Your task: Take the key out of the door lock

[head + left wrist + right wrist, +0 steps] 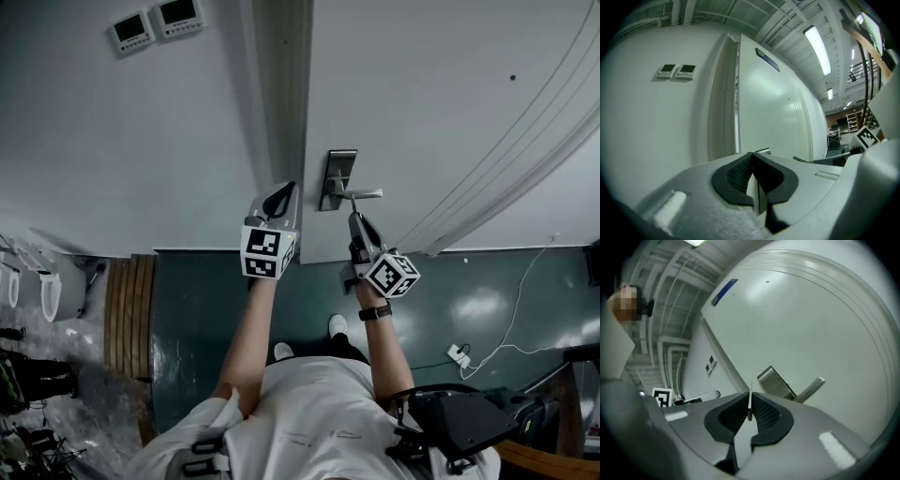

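Pinching a thin silver metal key (pixel 749 409), the right gripper (pixel 750 399) hangs near the brushed-steel door lock plate (pixel 776 382); the left gripper (pixel 753 160) has its jaws pressed together, empty.

The key (pixel 749 406) shows only as a thin edge-on sliver between the pads of the right gripper (pixel 750 396), its shape hidden; in the head view it is too small to find. The left gripper (pixel 753 161) covers all but the top corner of the lock plate (pixel 763 151) in its own view. The keyhole is too small to make out anywhere.
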`<state>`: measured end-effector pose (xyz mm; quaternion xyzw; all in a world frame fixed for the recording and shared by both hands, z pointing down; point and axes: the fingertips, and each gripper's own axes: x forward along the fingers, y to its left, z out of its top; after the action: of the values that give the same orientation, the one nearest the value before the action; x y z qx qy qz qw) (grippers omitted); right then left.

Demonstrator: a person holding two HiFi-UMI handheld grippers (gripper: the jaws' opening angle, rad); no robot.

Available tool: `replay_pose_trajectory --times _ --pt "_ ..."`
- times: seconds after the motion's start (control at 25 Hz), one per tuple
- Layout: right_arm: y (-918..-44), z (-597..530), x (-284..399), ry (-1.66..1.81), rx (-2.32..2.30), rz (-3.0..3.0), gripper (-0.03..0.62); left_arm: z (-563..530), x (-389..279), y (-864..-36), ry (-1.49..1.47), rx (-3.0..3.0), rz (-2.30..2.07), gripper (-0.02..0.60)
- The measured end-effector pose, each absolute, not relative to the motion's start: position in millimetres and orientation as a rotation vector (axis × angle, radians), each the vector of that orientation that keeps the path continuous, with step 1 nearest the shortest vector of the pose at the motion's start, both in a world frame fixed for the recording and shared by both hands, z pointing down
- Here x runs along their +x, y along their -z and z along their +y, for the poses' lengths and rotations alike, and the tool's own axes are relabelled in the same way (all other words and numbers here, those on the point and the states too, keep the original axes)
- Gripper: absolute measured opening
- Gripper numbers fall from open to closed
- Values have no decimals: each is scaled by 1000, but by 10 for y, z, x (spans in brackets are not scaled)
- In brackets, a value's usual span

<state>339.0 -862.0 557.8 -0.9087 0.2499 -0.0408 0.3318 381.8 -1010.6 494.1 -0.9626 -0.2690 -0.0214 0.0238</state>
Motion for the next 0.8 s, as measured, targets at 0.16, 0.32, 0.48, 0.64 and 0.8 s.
replay_pose_trajectory --times 0.16,0.32,0.48,0.64,0.8 --pt "-5228 -8707 3162 82 -2780 597 28 -10069 3509 -4938 44 -2982 -911 0" --pt "-4965 -8837 2981 35 -2991 546 28 -10122 3294 -4870 1 -2990 -914 0" --pt "-4719 -8963 2797 32 -2968 551 28 -10076 3103 -4754 -53 -2924 -871 0" --pt "-4440 -9108 2747 -59 -3044 612 28 -10023 2985 -4541 -128 -2933 -870 0" --pt "-4367 -9178 2849 -91 -3041 595 28 -10091 2981 -4401 -169 -2920 -775 0"
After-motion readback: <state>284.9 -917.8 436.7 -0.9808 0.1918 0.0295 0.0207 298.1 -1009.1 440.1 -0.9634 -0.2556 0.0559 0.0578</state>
